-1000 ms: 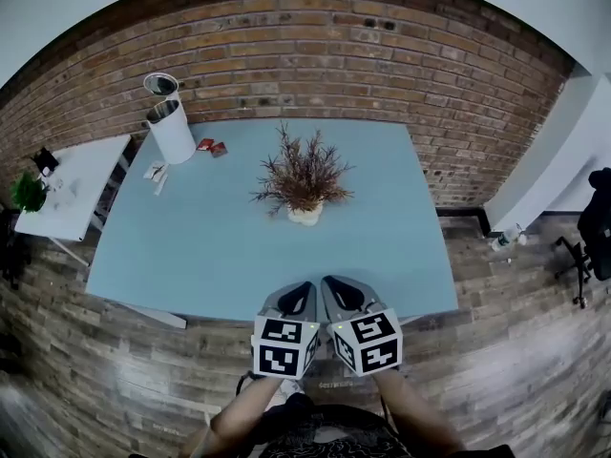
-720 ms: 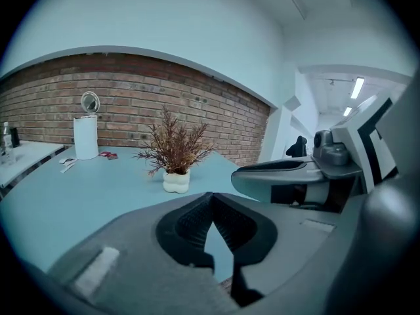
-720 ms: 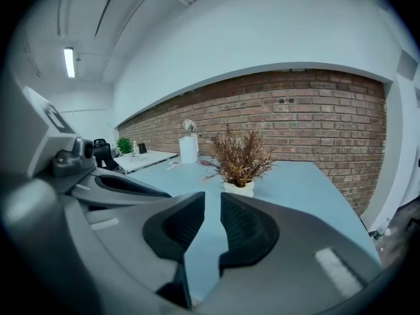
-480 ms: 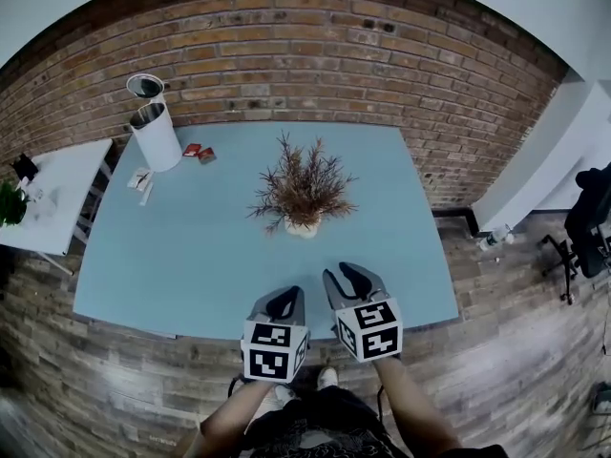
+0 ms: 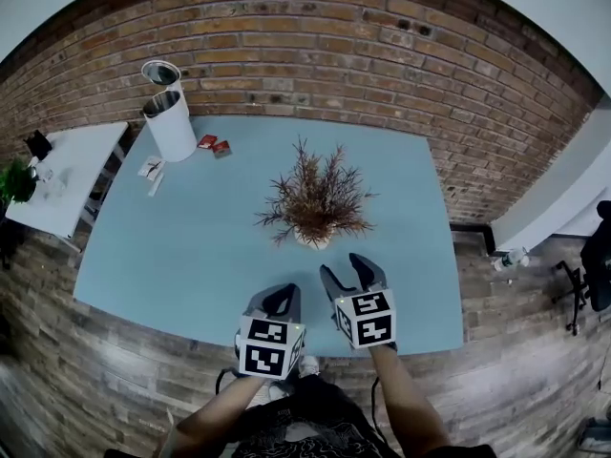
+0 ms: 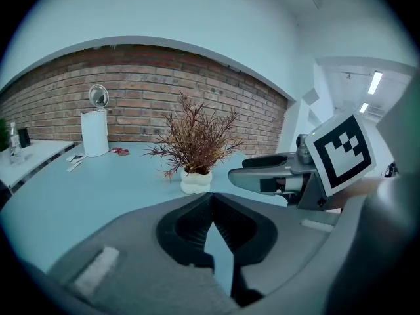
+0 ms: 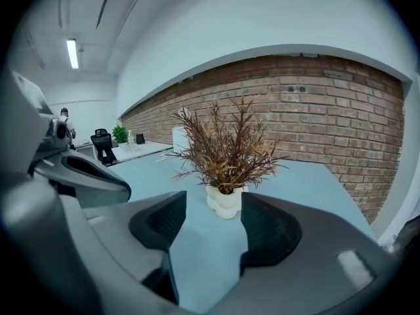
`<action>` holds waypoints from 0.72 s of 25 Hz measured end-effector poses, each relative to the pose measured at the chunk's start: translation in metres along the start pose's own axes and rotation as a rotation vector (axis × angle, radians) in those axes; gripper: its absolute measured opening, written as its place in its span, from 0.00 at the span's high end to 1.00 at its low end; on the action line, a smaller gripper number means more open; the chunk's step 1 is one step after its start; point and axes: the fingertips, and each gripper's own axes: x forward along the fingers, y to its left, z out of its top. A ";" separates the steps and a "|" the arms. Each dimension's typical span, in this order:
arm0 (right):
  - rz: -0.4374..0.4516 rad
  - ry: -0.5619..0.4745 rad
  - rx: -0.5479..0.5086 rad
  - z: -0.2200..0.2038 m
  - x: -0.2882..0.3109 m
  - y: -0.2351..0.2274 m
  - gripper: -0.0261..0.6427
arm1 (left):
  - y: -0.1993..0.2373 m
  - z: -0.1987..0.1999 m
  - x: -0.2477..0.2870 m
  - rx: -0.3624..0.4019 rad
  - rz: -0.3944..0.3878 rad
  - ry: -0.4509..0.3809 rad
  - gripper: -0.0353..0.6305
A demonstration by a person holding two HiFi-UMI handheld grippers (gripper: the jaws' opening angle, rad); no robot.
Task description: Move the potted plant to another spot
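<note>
The potted plant (image 5: 315, 201), dry reddish-brown twigs in a lumpy white pot (image 5: 312, 239), stands near the middle of the light blue table (image 5: 191, 246). My right gripper (image 5: 344, 270) hovers just short of the pot; its jaws have just been opening and stand apart with nothing between them. In the right gripper view the pot (image 7: 226, 202) shows through the gap of the right gripper (image 7: 213, 203), still a little ahead. My left gripper (image 5: 280, 300) hangs over the table's front edge, to the pot's near left, its jaws shut and empty (image 6: 210, 199). The pot (image 6: 196, 180) sits beyond them.
A white cylindrical bin (image 5: 172, 127) stands at the table's back left, with two small red items (image 5: 215, 145) and white slips (image 5: 153, 170) beside it. A white side table (image 5: 67, 179) with a green plant (image 5: 14, 181) is at the left. A brick wall (image 5: 315, 46) runs behind.
Both grippers have moved forward over the table's front edge toward the plant, the right one farther. The right jaws have gone from shut to apart; the left stay shut.
</note>
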 end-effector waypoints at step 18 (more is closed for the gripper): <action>0.084 0.050 -0.070 -0.026 0.108 -0.033 0.29 | 0.037 0.012 0.055 -0.087 0.159 0.028 0.96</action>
